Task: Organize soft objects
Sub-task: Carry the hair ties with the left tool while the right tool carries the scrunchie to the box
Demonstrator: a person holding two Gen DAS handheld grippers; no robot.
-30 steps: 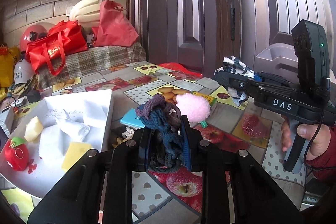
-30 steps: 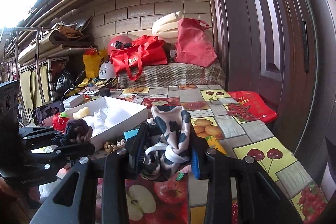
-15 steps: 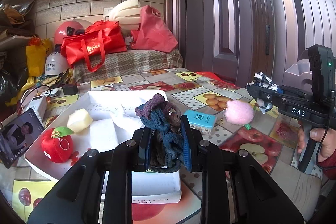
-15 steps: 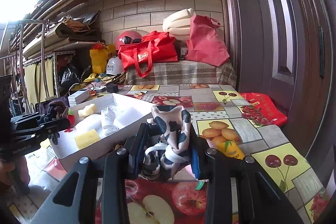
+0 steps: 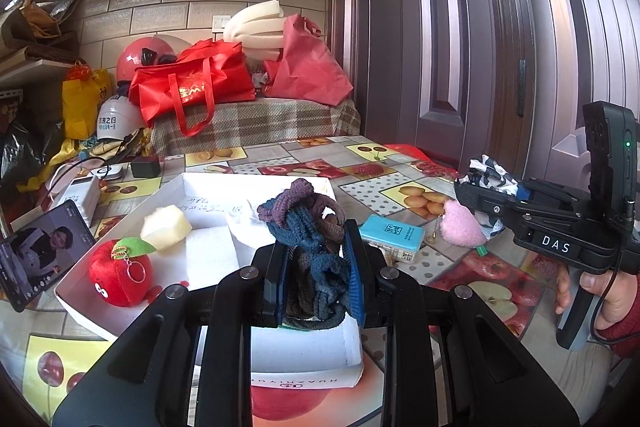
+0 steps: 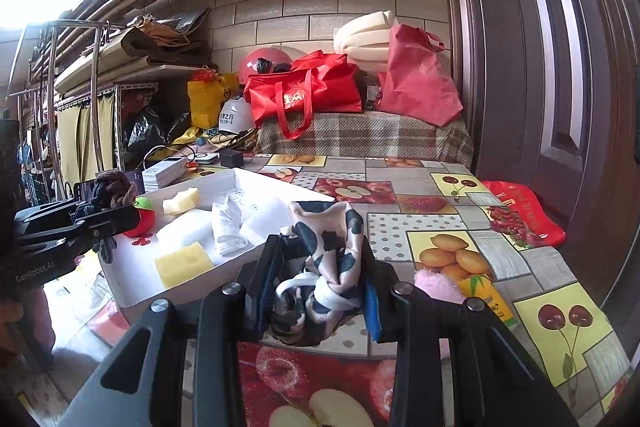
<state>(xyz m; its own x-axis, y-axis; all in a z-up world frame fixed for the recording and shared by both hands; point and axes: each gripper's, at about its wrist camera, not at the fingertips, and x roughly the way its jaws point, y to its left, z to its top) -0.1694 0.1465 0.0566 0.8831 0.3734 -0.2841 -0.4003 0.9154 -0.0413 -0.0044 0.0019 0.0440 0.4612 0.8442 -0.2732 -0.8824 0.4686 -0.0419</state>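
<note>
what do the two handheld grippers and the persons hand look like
Both grippers are matte black with silver round bolts and blue finger pads. The right gripper carries white DAS lettering, a lit green LED, a thin black cable and a grey-blue handle. The left gripper reads GenRobot.AI. The right hand is bare, with a red sleeve.

Bunching between the left gripper's (image 5: 320, 279) blue pads, above the near edge of the white box (image 5: 256, 183): tangle of knitted hair ties (image 5: 310, 227) in navy, purple and brown. Hanging crumpled in the right gripper (image 6: 320, 287), over the fruit-print tablecloth just beside the box: black-and-white spotted cloth (image 6: 326, 251). Sitting inside the box: red plush apple (image 5: 120, 277), pale foam chunk (image 5: 166, 227), yellow sponge (image 6: 184, 263). Lying on the cloth outside: pink pompom (image 5: 460, 229).
</note>
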